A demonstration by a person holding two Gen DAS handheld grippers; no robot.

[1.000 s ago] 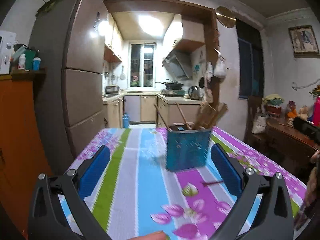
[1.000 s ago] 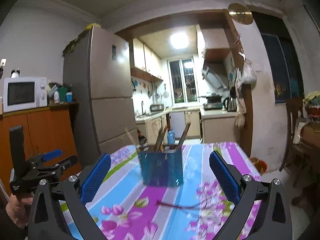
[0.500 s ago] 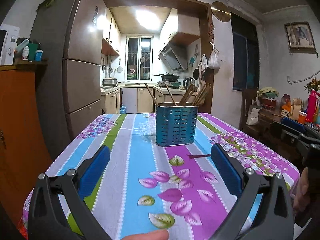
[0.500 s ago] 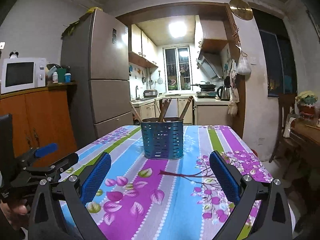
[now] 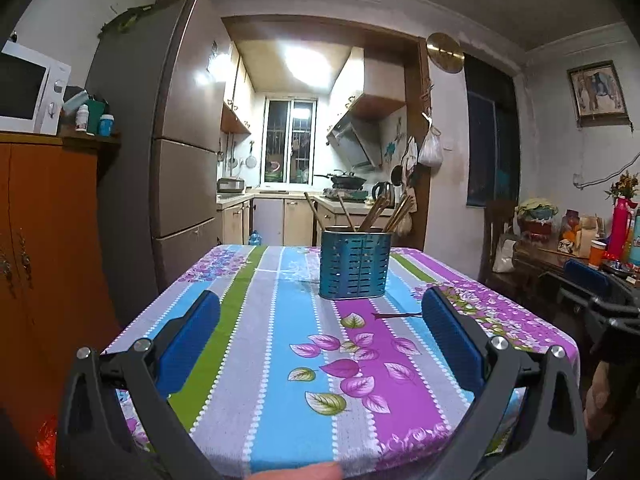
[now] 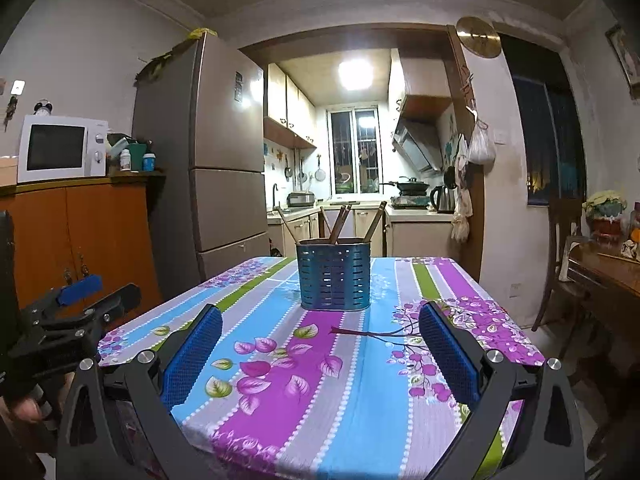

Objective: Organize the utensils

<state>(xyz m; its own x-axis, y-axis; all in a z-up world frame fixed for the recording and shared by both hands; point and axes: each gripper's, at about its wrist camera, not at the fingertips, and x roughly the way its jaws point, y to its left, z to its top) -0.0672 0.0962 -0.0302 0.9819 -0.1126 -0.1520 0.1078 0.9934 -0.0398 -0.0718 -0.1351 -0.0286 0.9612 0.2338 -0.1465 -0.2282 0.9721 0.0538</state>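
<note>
A blue perforated utensil holder (image 5: pixel 354 264) stands on the far half of the table's striped floral cloth (image 5: pixel 280 360), with several wooden chopsticks (image 5: pixel 374 214) upright in it. One dark chopstick (image 5: pixel 396 314) lies flat on the cloth in front of the holder. In the right wrist view the holder (image 6: pixel 334 275) and the loose chopstick (image 6: pixel 372 333) show too. My left gripper (image 5: pixel 320 336) is open and empty, back over the table's near edge. My right gripper (image 6: pixel 320 348) is open and empty, also well short of the chopstick.
A fridge (image 5: pixel 176 152) and an orange cabinet (image 5: pixel 44 240) with a microwave (image 6: pixel 60 148) stand to the left. A wooden chair (image 6: pixel 560 264) and a cluttered side table (image 5: pixel 576 252) stand to the right. The kitchen lies behind.
Both grippers have pulled back from the holder toward the table's near edge; the holder now looks smaller and farther. Both stay open and empty.
</note>
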